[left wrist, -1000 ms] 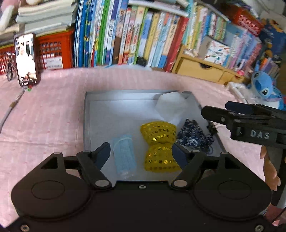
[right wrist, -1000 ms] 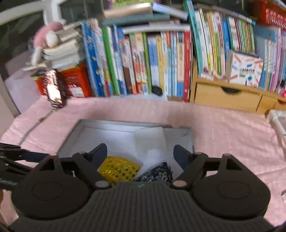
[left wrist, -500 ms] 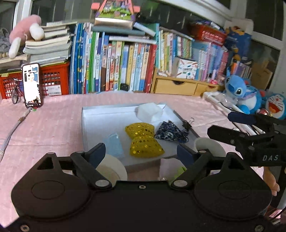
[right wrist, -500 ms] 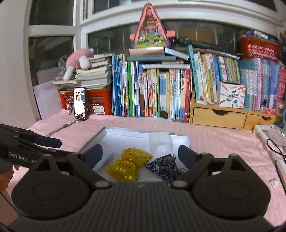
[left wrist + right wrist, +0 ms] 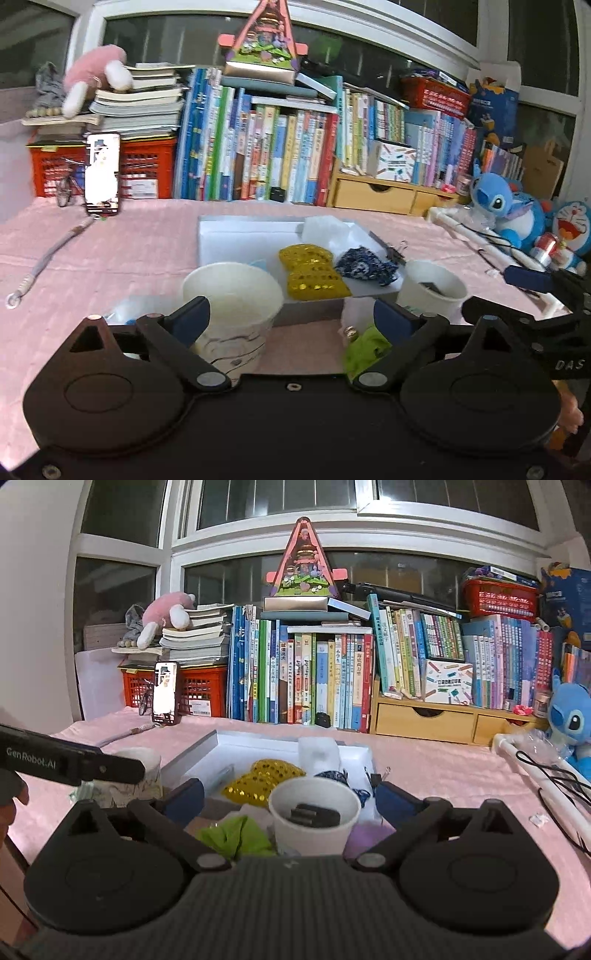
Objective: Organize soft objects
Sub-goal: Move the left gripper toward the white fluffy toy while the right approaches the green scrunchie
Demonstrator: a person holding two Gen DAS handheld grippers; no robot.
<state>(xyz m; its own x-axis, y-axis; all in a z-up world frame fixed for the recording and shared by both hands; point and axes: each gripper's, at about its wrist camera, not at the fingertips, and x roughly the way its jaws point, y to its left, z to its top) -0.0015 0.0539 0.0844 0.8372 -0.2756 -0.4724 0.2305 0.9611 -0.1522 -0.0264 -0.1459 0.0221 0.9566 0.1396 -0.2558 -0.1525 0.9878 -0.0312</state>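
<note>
I have both grippers hovering low over the near edge of the pink-covered tabletop [image 5: 110, 254], and neither one has hold of anything. My left gripper [image 5: 291, 321] has its fingers spread wide, with the white paper cup with grey marbling [image 5: 232, 295] standing just beyond the left finger and a crumpled lime-green cloth [image 5: 364, 350] lying near the right finger. My right gripper [image 5: 291, 799] is spread just as wide; between its fingers stands a smaller white paper cup holding dark clips [image 5: 314, 812], with the lime-green cloth to its left and a soft lilac piece [image 5: 369, 834] to its right. Farther off sits the shallow white tray with grey walls [image 5: 240, 236]. Inside it the yellow sequinned bow [image 5: 310, 271] lies with its long axis running near to far, one lobe toward me. Just right of it is the bunched navy patterned cloth [image 5: 365, 264], and at the far edge a white foam block [image 5: 325, 227]. A pale blue item peeks from behind the marbled cup; I cannot tell what it is.
</note>
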